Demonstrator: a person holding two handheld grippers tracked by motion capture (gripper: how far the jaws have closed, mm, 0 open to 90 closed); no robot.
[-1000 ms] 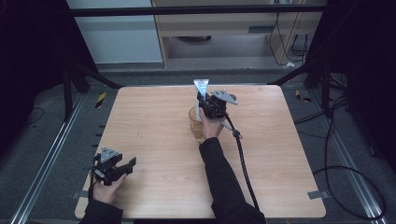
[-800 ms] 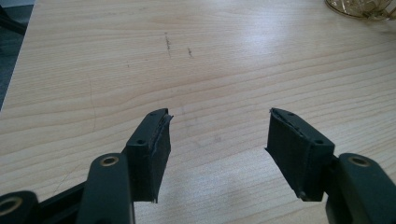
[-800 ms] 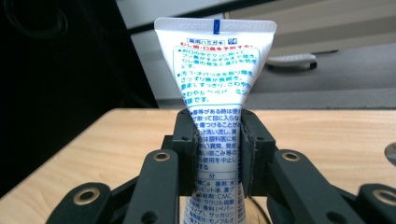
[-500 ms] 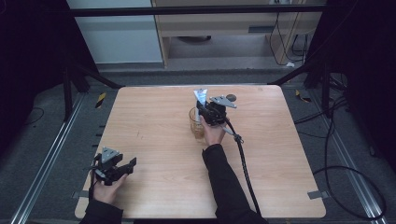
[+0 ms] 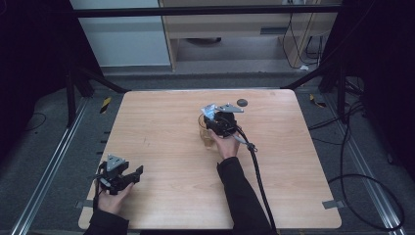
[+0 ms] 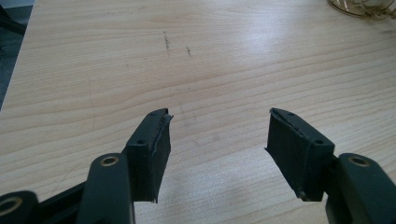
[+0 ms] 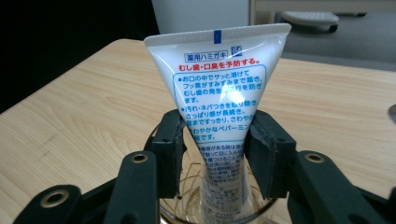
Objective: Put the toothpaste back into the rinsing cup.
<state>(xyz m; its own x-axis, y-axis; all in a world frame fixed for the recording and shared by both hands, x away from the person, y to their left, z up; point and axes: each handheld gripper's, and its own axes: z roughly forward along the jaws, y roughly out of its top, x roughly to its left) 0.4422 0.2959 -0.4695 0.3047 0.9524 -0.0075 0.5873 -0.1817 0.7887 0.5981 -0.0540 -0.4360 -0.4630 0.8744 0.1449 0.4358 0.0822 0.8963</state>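
Observation:
A white toothpaste tube point(image 7: 219, 93) with blue and red print stands cap-down in a clear glass point(image 7: 187, 205) on the wooden table point(image 5: 161, 127). My right gripper point(image 7: 217, 126) is above the glass point(image 5: 205, 134) with the tube between its pads. Its jaws have just been opening, and the pads sit at the tube's edges with gaps lower down. From the high view, the tube's flat end point(image 5: 210, 111) sticks up beside the right gripper point(image 5: 218, 122). My left gripper point(image 5: 132, 175) rests at the table's near left corner, open with nothing between its fingers point(image 6: 154, 144).
A small dark round object point(image 5: 242, 102) lies on the table just behind the glass. The right gripper's cable point(image 5: 257, 166) trails back along the forearm. Bare wood stretches ahead of the left gripper point(image 6: 217, 126).
The right gripper has lowered the tube into the glass and its jaws stand wider apart. The left gripper has stayed put.

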